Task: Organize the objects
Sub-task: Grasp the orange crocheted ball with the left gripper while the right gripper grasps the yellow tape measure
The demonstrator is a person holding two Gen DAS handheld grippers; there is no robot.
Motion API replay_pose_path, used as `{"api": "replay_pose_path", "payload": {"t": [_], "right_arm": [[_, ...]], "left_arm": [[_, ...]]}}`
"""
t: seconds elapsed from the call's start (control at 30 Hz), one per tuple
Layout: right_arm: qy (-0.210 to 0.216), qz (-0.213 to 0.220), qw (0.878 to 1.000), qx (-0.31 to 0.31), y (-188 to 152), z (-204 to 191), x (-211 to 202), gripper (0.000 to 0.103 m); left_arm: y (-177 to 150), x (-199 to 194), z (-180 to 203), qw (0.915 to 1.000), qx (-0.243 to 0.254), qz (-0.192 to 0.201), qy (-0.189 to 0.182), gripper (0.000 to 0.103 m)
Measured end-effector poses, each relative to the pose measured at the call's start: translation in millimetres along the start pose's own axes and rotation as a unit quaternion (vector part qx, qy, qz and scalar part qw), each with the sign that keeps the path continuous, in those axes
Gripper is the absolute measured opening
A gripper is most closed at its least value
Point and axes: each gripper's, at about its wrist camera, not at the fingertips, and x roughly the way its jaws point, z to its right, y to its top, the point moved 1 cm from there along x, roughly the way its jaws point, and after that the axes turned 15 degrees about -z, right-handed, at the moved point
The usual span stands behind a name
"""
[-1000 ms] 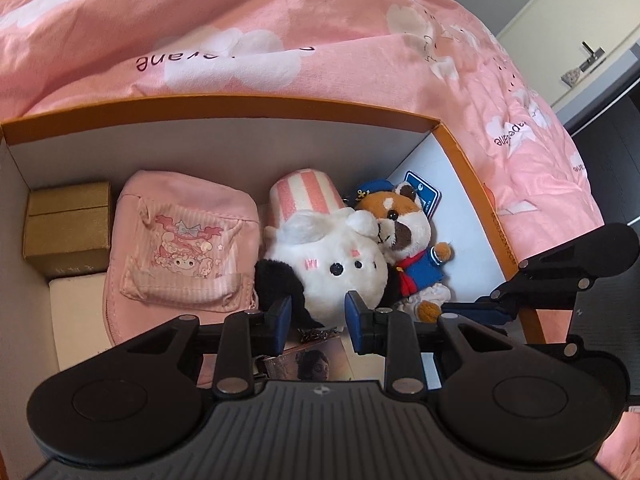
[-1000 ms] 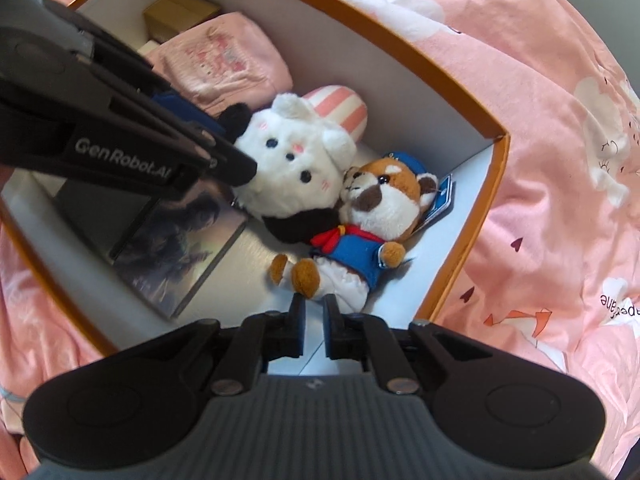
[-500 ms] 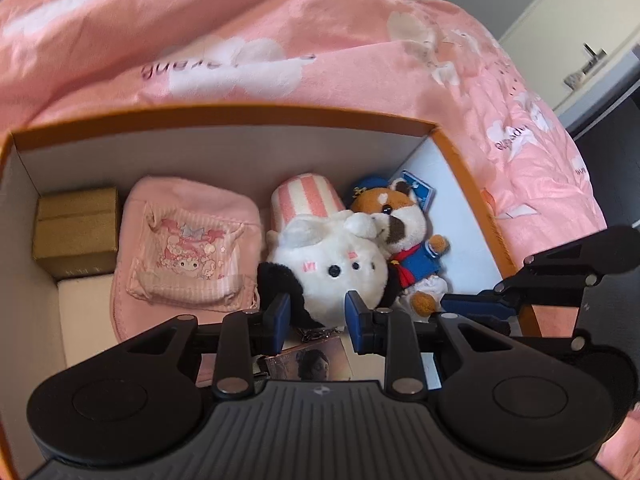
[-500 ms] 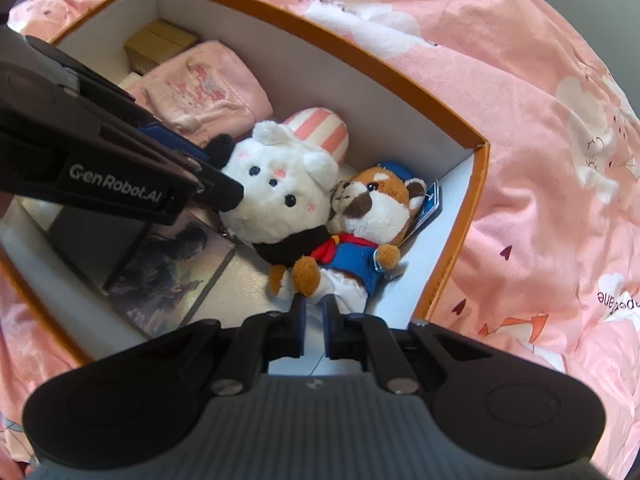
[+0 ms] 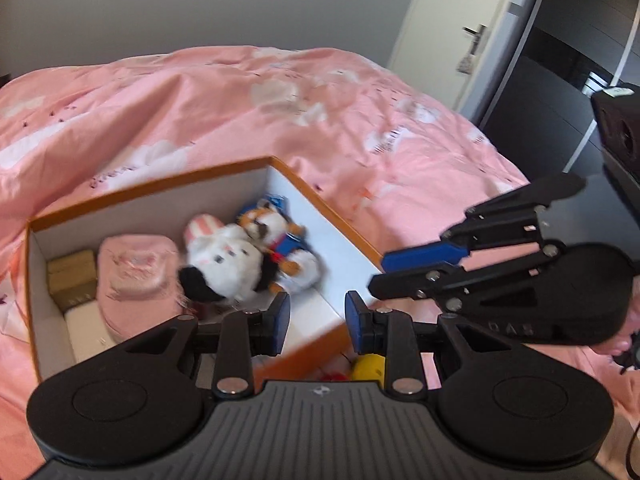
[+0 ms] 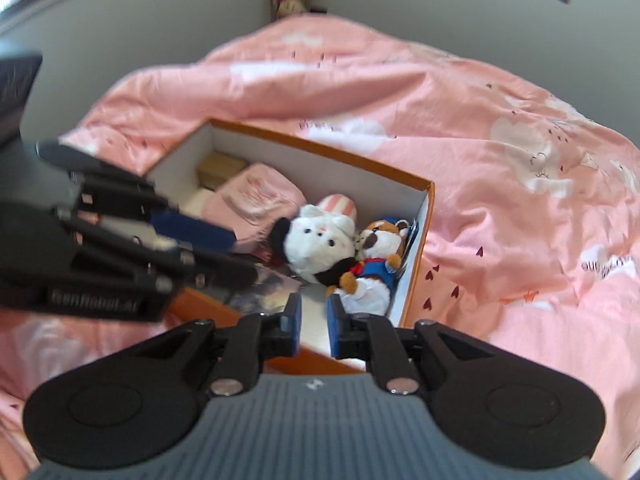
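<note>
Both the left gripper and the right gripper are pulling back from the orange box, fingers parted and empty, suggesting its 2 plush toys are packed.

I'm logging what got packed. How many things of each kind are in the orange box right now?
Plush toys: 2, white bunny and brown dog
Pink pouch: 1
Striped pink item: 1
Gold box: 1
Printed picture card: 1
Total: 6
</note>
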Motion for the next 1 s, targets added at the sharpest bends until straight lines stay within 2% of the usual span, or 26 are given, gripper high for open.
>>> {"api": "replay_pose_path", "payload": {"t": [0.1,0.2,0.23,0.37,0.43,0.5,0.67,0.9,1.0], "right_arm": [[-0.007,0.013,0.999,0.028,-26,-5,-4,0.028],[-0.011,0.004,0.998,0.06,-52,-6,9,0.036],[-0.016,-0.002,0.998,0.068,-61,-5,17,0.038],[-0.041,-0.034,0.994,0.1,-87,0,48,0.038],[-0.05,-0.045,0.992,0.103,-95,1,61,0.039],[-0.051,-0.055,0.992,0.104,-100,3,70,0.043],[-0.04,-0.075,0.99,0.115,-104,12,90,0.045],[-0.032,-0.087,0.988,0.125,-107,19,100,0.045],[-0.02,-0.09,0.987,0.13,-108,22,102,0.046]], "left_arm": [[-20,11,14,0.9998,0.016,-0.012,0.001,0.033],[-37,35,17,0.9992,0.014,-0.034,0.012,0.033],[-42,44,17,0.9989,0.015,-0.042,0.014,0.034],[-57,75,19,0.9966,0.022,-0.067,0.042,0.045],[-61,87,20,0.9953,0.03,-0.075,0.053,0.046],[-64,99,21,0.9937,0.037,-0.085,0.064,0.048],[-65,116,25,0.9925,0.045,-0.088,0.073,0.055],[-61,124,28,0.9928,0.054,-0.08,0.071,0.053],[-63,123,33,0.9924,0.071,-0.071,0.071,0.051]]}}
